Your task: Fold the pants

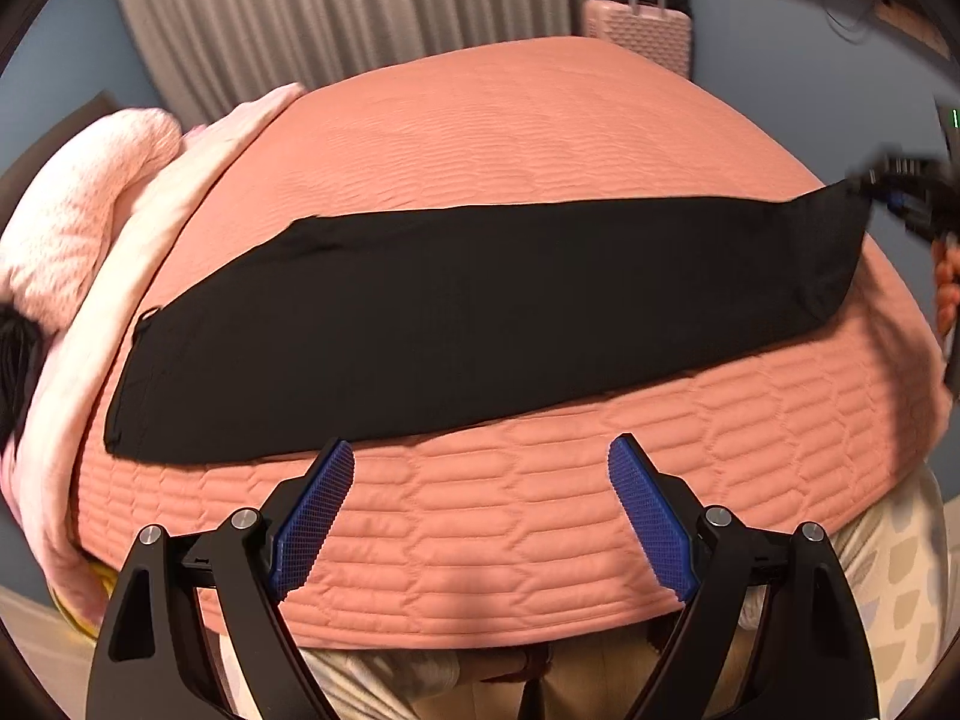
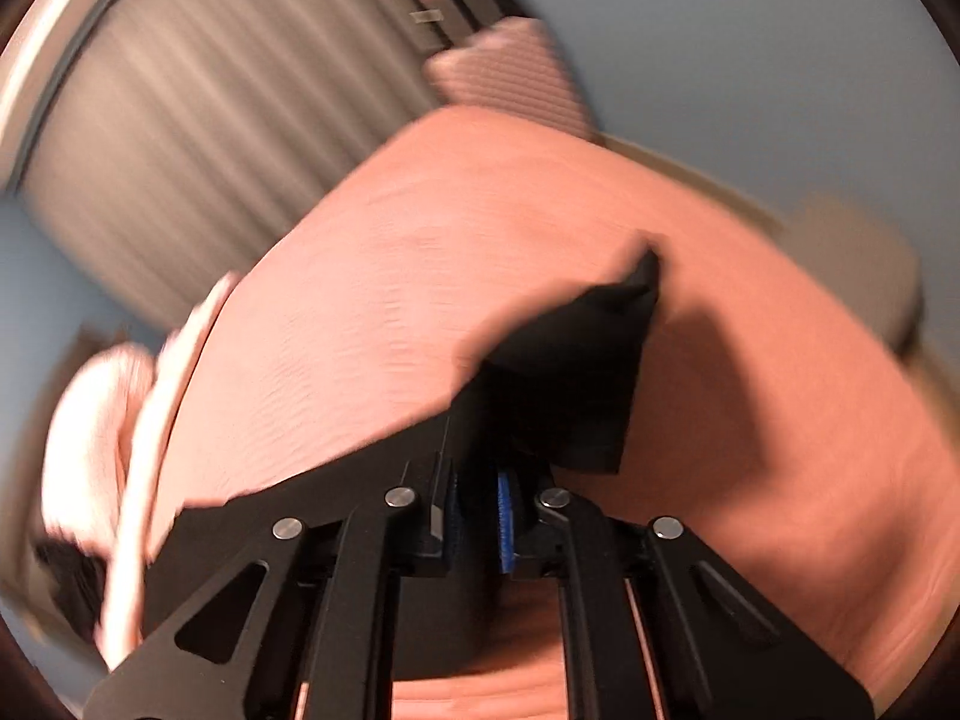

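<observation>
Black pants (image 1: 456,312) lie folded lengthwise in a long band across a salmon quilted bed (image 1: 510,132). My left gripper (image 1: 480,468) hovers open over the bed's near edge, just short of the pants, its blue pads (image 1: 312,522) wide apart with nothing between them. At the far right of the left wrist view, my right gripper (image 1: 888,195) holds the lifted leg end. In the blurred right wrist view, the right gripper (image 2: 480,516) is shut on the black pants (image 2: 570,372), whose hem corner sticks up above the bed (image 2: 390,300).
A pale pink blanket and pillow (image 1: 90,228) pile up at the bed's left side. A pink suitcase (image 1: 642,30) stands by the grey curtain (image 1: 336,6) behind the bed. A person's patterned light trousers (image 1: 900,588) show below the bed edge.
</observation>
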{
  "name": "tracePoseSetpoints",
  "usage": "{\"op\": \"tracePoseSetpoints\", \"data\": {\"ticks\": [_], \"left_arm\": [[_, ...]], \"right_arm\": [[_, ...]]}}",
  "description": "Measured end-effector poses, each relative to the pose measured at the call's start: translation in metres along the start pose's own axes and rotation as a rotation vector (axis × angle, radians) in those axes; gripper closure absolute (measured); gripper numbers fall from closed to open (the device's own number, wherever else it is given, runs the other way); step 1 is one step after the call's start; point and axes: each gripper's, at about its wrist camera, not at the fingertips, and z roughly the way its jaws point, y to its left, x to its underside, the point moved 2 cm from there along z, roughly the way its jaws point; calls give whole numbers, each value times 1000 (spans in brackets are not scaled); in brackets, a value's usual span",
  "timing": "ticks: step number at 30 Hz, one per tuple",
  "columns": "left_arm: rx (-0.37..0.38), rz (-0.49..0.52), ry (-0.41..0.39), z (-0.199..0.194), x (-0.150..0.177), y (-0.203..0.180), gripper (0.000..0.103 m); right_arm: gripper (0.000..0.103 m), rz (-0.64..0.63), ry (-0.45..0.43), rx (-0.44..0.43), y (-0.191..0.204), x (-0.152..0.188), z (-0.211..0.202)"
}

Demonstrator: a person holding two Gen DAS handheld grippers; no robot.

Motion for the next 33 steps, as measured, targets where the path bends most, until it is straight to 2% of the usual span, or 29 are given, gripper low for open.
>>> {"op": "tracePoseSetpoints", "data": {"ticks": [2,4,6,8,9,12,14,17,19,21,22,23,24,25,26,28,30,32,33], "left_arm": [[-10,-32,-5,0,3,16,18],[-15,-70,-3,1,9,33,18],[-26,-104,2,3,15,50,18],[-57,-132,5,4,23,69,18],[-77,-144,7,5,27,80,18],[-112,-171,28,11,35,103,18],[-127,-201,50,15,42,120,18],[-133,-232,52,19,50,139,18],[-135,-232,59,24,54,146,18],[-135,-224,59,30,53,149,18],[-137,-222,58,30,51,151,18],[-137,-221,54,30,49,152,18],[-134,-223,48,30,47,151,18],[-131,-227,37,27,46,153,18],[-130,-231,25,24,46,155,18],[-125,-240,13,21,45,158,18],[-129,-248,16,22,47,162,18],[-126,-264,26,25,50,166,18],[-127,-268,30,26,50,167,18]], "right_arm": [[94,-179,39,-53,76,1,11],[94,-305,100,-119,140,18,33],[94,-409,184,-185,198,52,63],[94,-480,278,-217,235,93,98],[94,-503,353,-228,251,122,126],[94,-537,509,-216,264,190,185],[93,-548,418,-226,266,196,181],[92,-524,432,-218,265,191,182],[92,-566,444,-214,265,188,179],[87,-609,456,-210,270,187,173],[78,-621,461,-216,273,191,167],[60,-639,463,-228,277,192,161],[50,-669,452,-242,282,192,153],[32,-704,432,-259,285,194,144],[25,-721,415,-271,287,201,134],[25,-724,352,-280,292,196,119],[26,-703,340,-252,296,189,121],[45,-731,349,-192,297,188,135],[51,-741,356,-179,305,193,143]]}}
